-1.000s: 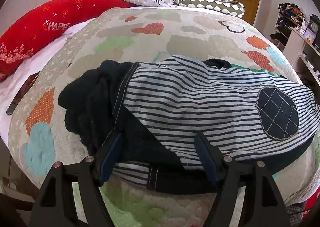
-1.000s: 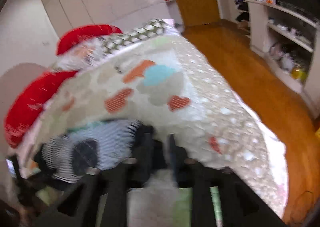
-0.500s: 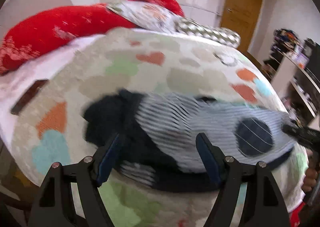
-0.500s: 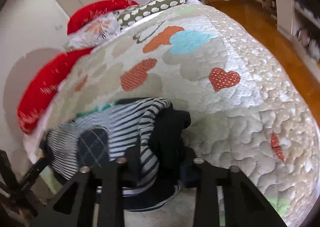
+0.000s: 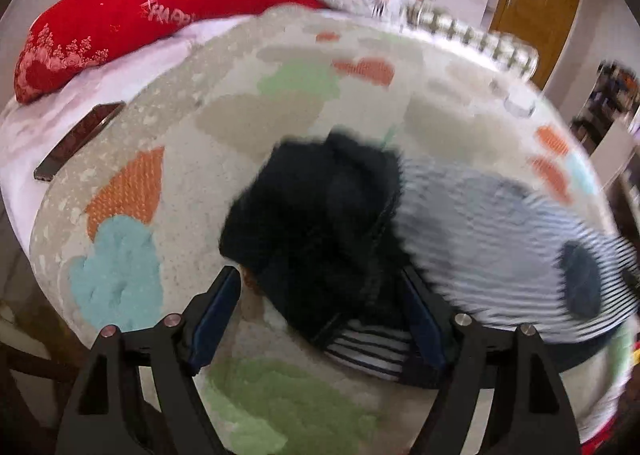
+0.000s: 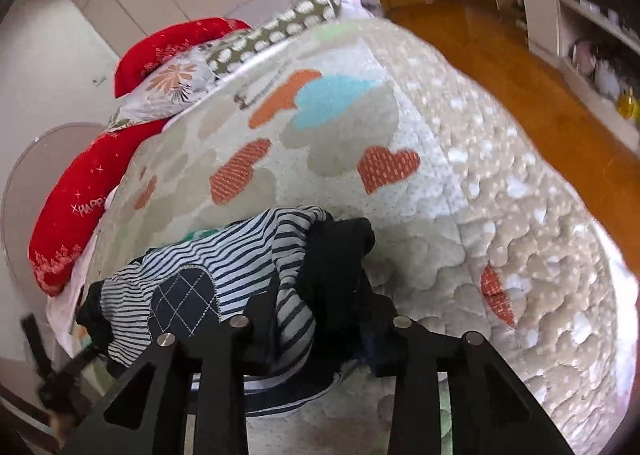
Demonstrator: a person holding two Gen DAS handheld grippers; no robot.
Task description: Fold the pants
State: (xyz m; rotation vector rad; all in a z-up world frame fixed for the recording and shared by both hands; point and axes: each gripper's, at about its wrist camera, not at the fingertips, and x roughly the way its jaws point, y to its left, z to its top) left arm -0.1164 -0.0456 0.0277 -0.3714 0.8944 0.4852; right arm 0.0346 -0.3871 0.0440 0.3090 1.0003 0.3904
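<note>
The striped pants (image 5: 492,239) with a dark navy knee patch and black lining lie bunched on the quilted bed (image 5: 280,107). My left gripper (image 5: 320,311) is open, its blue-padded fingers on either side of the black waist end (image 5: 320,215), not closed on it. In the right wrist view the pants (image 6: 224,267) rise in a fold. My right gripper (image 6: 316,319) is shut on the black and striped cloth at the other end (image 6: 336,255).
Red pillows (image 5: 132,15) and patterned pillows (image 6: 256,39) lie at the head of the bed. A phone (image 5: 76,141) rests near the bed's left edge. Wooden floor (image 6: 520,67) and shelves (image 6: 592,15) are to the right.
My left gripper has shifted left, from the striped middle to the black waist end. My right gripper has closed in and taken hold of the pants' other end.
</note>
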